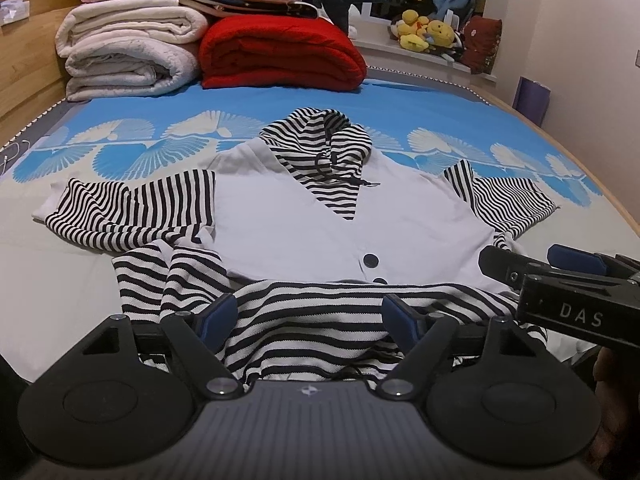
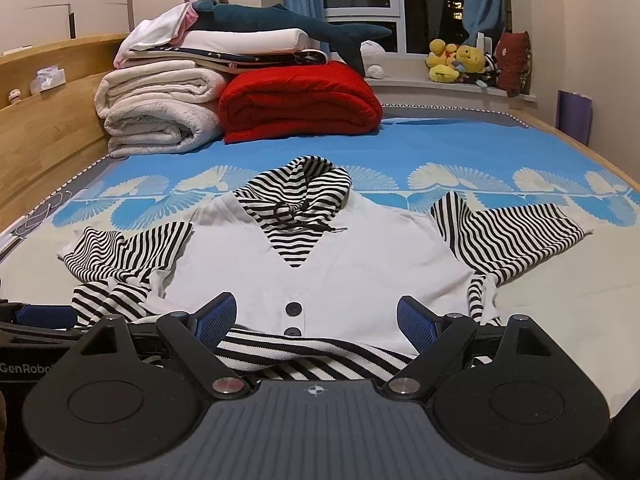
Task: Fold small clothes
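Garment, a small white top with black-and-white striped hood and sleeves (image 1: 320,216), lying flat mid-bed on the blue fan-print sheet (image 1: 420,108), we are holding left gripper (image 1: 310,316) and right gripper (image 2: 316,320) wide open over its near striped hem, neither gripping.

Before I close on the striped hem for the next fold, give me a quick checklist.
1. Garment spread flat, front up, on the bed: ok.
2. Left gripper open, striped hem between its fingers: ok.
3. Right gripper open over the hem near the buttons: ok.
4. Sleeves smooth: not ok, left sleeve is bunched.
5. Hem lying flat: not ok, it is rumpled.
6. Fold path clear of the red blanket: ok.
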Motion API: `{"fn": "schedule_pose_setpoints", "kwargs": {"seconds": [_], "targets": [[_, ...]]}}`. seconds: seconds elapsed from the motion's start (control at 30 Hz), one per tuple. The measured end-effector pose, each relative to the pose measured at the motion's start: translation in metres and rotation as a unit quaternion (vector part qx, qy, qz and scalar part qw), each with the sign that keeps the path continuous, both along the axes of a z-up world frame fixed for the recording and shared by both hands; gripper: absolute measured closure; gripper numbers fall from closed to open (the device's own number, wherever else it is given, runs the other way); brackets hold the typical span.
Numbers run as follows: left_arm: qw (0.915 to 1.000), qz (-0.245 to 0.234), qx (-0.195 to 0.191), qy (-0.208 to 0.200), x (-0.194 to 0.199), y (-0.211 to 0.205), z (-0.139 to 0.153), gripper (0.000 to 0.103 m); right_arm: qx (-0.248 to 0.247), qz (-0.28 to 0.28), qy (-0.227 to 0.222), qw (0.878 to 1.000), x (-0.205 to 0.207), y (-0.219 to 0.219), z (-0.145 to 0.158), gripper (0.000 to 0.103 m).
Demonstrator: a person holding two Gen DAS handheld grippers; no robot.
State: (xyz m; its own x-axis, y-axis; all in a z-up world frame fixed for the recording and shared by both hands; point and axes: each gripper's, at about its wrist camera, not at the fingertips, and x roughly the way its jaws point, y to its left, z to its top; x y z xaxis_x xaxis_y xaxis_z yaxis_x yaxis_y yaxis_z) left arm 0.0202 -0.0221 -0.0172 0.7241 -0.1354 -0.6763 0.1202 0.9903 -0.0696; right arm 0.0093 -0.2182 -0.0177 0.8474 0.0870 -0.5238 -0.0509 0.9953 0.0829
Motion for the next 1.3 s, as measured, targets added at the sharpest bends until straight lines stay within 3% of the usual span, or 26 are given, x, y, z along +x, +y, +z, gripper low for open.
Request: {"fn": "schedule_pose_setpoints", "kwargs": {"seconds": [0.23,0.33,0.47,0.57,0.7,0.83,0.9,1.07,1.17,1.2,1.3], "targets": [[0.9999,0.004,-0.008,-0.005,0.003,0.005,0.007,0.026,-0.001,-0.001,-0.001,1.000,0.000,-0.001,0.001,0.014],[0.9997,0.012,-0.015,-0.015,0.014,0.020,0.021,0.039,-0.002,-0.016,-0.012,1.000,0.002,-0.010,0.005,0.014],[0.9987,0.008,0.018,-0.046,0.053,0.047,0.042,0.059,0.016,-0.046,-0.012,0.999,0.009,-0.034,0.018,0.014],[0.9974,-0.021,0.024,-0.064,0.092,0.071,0.051,0.065,0.027,-0.054,-0.014,0.998,0.020,-0.052,0.035,0.014],[0.9964,-0.040,0.031,-0.068,0.147,0.113,0.045,0.066,-0.006,-0.044,-0.067,0.997,0.044,-0.073,0.065,0.016],[0.9988,0.029,-0.004,-0.040,0.187,0.168,0.018,0.066,-0.033,-0.039,-0.106,0.993,0.074,-0.100,0.084,0.035],[0.9975,0.070,0.003,-0.001,0.204,0.192,0.004,0.069,-0.047,-0.030,-0.112,0.992,0.094,-0.113,0.084,0.050],[0.9900,0.137,-0.013,0.033,0.231,0.239,-0.013,0.069,-0.061,-0.032,-0.104,0.992,0.134,-0.133,0.060,0.052],[0.9812,0.182,-0.028,0.058,0.244,0.267,-0.027,0.069,-0.052,-0.065,-0.054,0.995,0.153,-0.139,0.032,0.052],[0.9758,0.204,-0.040,0.066,0.250,0.280,-0.032,0.069,-0.044,-0.073,-0.034,0.996,0.160,-0.140,0.029,0.052],[0.9535,0.277,-0.073,0.094,0.258,0.313,-0.048,0.068,-0.008,-0.076,-0.042,0.996,0.165,-0.138,0.031,0.049]]}}
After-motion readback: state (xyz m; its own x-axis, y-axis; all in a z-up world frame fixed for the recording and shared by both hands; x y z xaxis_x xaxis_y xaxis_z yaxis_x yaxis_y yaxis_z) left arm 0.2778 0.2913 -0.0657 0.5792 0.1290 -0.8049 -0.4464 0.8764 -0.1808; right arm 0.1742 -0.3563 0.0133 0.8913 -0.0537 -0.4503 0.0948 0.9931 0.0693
